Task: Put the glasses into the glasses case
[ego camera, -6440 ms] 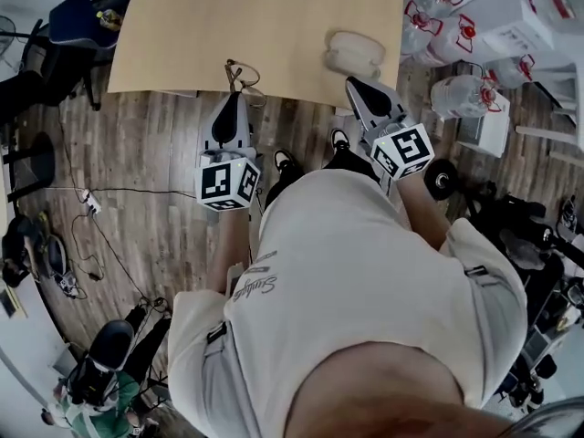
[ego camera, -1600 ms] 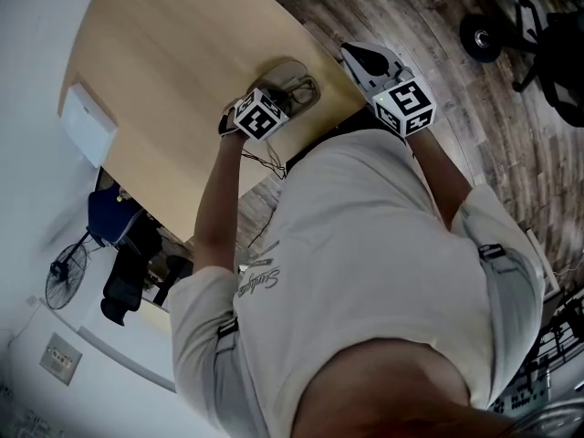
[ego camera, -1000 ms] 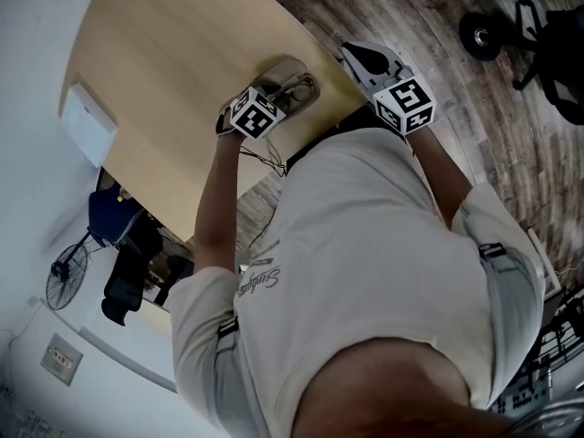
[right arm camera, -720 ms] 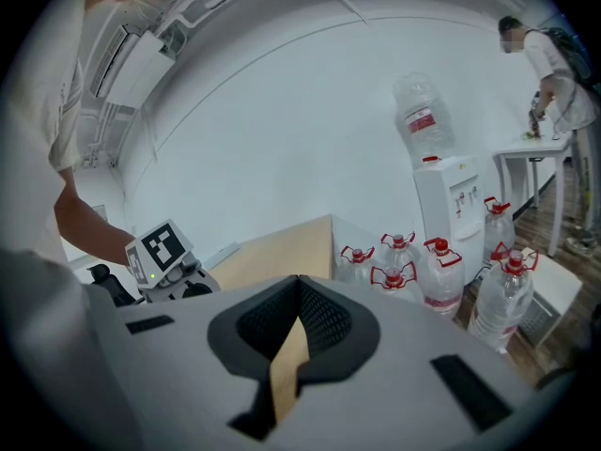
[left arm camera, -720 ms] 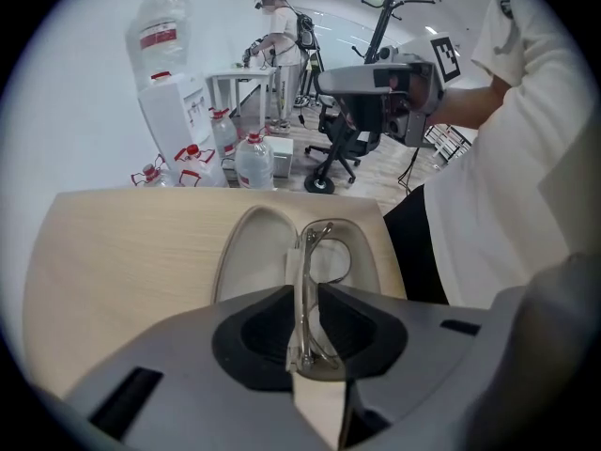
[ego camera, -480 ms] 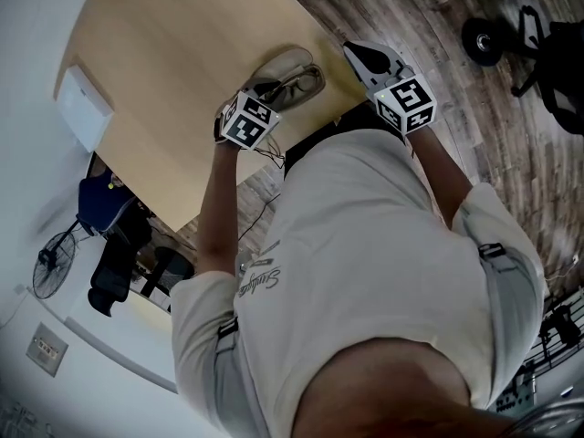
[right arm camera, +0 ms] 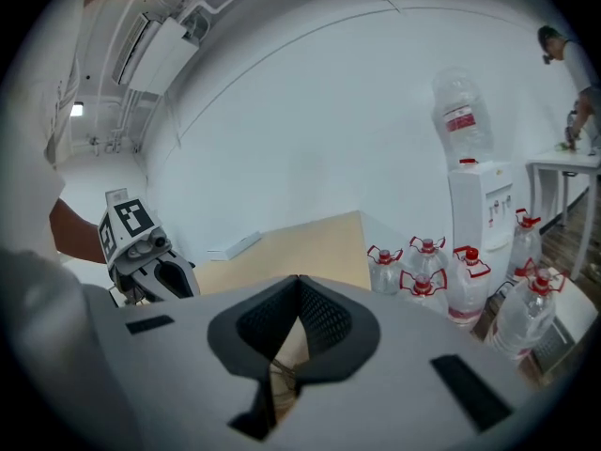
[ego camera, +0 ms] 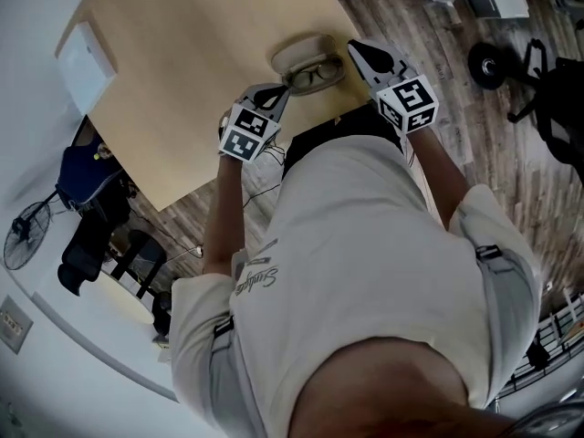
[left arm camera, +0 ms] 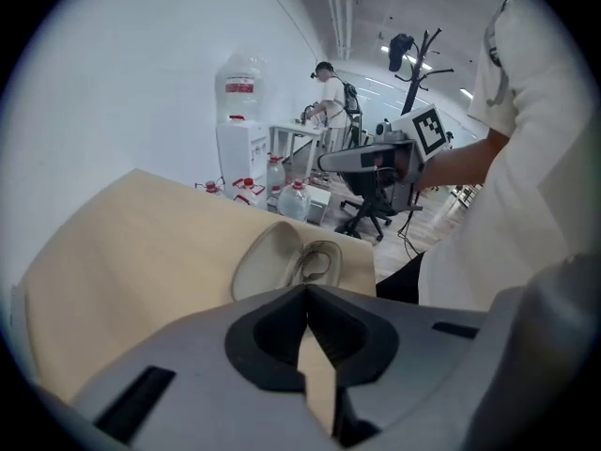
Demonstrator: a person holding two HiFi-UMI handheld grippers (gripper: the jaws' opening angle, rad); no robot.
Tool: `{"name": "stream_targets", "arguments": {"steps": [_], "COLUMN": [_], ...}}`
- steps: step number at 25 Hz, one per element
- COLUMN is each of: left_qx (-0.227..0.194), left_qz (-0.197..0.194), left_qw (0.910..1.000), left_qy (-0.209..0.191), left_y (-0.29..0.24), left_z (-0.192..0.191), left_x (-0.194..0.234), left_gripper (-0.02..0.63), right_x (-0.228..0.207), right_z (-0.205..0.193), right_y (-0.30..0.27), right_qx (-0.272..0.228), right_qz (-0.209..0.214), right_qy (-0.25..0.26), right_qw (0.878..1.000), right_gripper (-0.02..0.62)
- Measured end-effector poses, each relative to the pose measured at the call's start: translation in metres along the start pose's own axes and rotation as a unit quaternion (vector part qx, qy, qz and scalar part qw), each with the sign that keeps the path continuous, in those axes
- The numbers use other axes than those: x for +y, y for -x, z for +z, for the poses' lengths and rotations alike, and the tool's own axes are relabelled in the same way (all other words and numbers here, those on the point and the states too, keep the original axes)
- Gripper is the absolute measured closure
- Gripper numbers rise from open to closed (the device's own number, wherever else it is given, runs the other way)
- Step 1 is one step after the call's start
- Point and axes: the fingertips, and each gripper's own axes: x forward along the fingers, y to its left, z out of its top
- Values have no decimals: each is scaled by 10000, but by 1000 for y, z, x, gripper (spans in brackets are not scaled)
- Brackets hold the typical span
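The pale wooden table, rounded at its rim, carries a flat white box at its far corner. Clear water bottles with red caps crowd beside a white water dispenser. The person's pale shirt hides the table's near edge. Close to that edge the beige oval clamshell glasses case lies open, with the thin dark-rimmed glasses inside its lower shell. The left gripper and right gripper sit close on either side, each with its jaws pressed together on nothing.
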Motion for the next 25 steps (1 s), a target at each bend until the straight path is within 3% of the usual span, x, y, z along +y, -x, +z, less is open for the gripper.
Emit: {"name": "stream_targets", "arguments": {"steps": [3,7,13,16,20,25], "left_qx": [-564,-1406,-2499,-2727,-2780,-3158], "left_qz": [316,518,1019,1258,1868,2054], "left_qw": [9979,9874,9558,9484,9406,9240], "left_qy": [95,500,1165,1014,554,652], "left_y": [22,46,89,114,147,184], "left_z": [6,20,44,51,62,76], "left_x": [10,4,22,20,12,15], "left_gripper": [591,591,591,591,591,591], "right_x": [21,53,81,89,109,136], "right_z": [24,43,73,85,111,149], "right_y": [-11,-5,0,4,6,8], "right_qx": [-203,-326,-481,-557,-760,-1077], "right_qz": [40,143,319,334,427,581], "right_qy": [164,351,832,933,1168,1467], "right_qw": [9997,9987,9949,9935,9893,9816], "right_gripper": [600,600,600,600,600,600]}}
